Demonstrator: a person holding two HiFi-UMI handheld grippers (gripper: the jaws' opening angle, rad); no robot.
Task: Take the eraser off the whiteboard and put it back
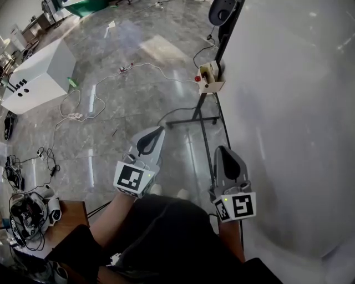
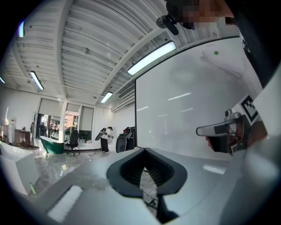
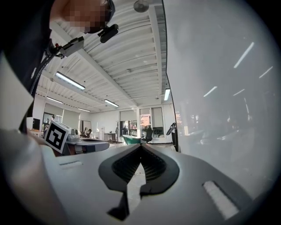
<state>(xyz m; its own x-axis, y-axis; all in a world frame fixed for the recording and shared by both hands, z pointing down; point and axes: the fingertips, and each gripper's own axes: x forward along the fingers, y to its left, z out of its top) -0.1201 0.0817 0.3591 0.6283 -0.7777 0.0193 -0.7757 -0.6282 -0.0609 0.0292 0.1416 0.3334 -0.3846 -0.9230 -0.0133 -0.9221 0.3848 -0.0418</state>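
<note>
The whiteboard fills the right side of the head view, and its glossy face also shows in the left gripper view and the right gripper view. I see no eraser on its face. A dark rounded object sits at the board's far edge; I cannot tell what it is. My left gripper is held level in front of the person's body, jaws shut and empty. My right gripper hovers close beside the board's edge, its jaws also shut on nothing.
A wooden box with a red button is fixed to the board's stand, whose black legs spread over the marble floor. White cables trail across the floor. A white cabinet stands far left, and gear lies by a wooden table.
</note>
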